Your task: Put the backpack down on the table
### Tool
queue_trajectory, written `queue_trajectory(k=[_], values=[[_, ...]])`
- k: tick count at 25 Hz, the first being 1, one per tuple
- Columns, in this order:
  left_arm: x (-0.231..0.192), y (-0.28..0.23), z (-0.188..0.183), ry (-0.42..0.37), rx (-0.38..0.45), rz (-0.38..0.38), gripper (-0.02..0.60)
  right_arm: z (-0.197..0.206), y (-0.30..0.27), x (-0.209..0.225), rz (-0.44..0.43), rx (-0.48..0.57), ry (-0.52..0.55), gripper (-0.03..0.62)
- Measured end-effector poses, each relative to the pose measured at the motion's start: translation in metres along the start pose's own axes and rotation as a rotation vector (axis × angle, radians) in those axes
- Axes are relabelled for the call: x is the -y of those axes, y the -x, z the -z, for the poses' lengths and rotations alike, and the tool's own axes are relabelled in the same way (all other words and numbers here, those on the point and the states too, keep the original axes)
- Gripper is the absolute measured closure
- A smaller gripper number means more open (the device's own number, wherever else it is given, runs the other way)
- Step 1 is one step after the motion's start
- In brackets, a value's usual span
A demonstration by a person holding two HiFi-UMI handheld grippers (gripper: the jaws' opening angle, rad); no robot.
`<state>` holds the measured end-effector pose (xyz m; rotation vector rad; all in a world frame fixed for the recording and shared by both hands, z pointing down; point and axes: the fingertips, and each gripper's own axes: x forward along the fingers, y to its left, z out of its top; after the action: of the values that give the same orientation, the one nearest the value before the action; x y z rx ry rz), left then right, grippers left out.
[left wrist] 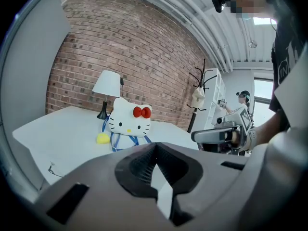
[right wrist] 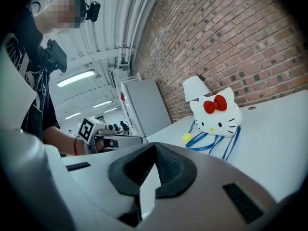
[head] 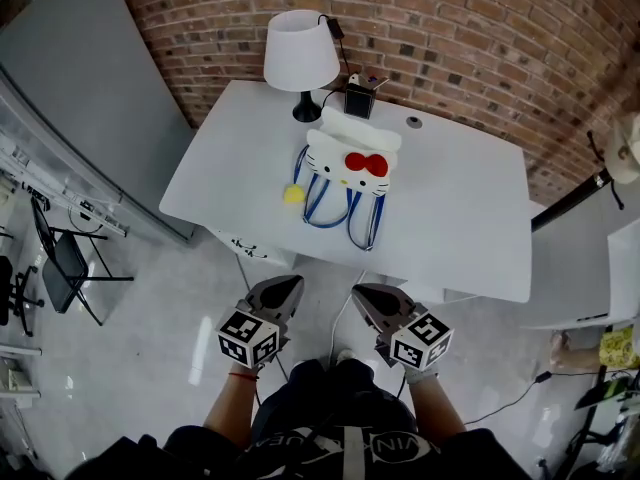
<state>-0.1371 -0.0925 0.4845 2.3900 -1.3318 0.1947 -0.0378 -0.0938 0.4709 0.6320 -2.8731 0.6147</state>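
Observation:
A white cat-face backpack (head: 345, 163) with a red bow, blue straps (head: 350, 218) and a yellow pompom (head: 293, 195) sits on the white table (head: 470, 228), toward its back. It also appears in the left gripper view (left wrist: 129, 121) and the right gripper view (right wrist: 216, 117). Both grippers hang side by side over the floor in front of the table, well short of the backpack. My left gripper (head: 287, 287) (left wrist: 155, 148) is shut and holds nothing. My right gripper (head: 364, 295) (right wrist: 155, 148) also looks shut and holds nothing.
A white lamp (head: 300, 53) and a small black box (head: 358, 99) stand behind the backpack, by the brick wall. A black chair (head: 65, 263) stands at the left beside a grey partition (head: 90, 88). Another white table (head: 590, 268) adjoins on the right. A coat rack (left wrist: 199, 88) stands by the wall.

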Motion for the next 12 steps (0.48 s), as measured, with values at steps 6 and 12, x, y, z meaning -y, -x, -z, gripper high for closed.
queue_trajectory(k=[6,12], values=[[-0.011,0.02,-0.002,0.0,0.005,0.035,0.577,0.004,-0.012,-0.024,0.039,-0.002,0.003,0.594],[-0.008,0.038,0.009,0.007,0.0,0.077,0.577,0.015,-0.014,-0.044,0.075,0.004,-0.018,0.594]])
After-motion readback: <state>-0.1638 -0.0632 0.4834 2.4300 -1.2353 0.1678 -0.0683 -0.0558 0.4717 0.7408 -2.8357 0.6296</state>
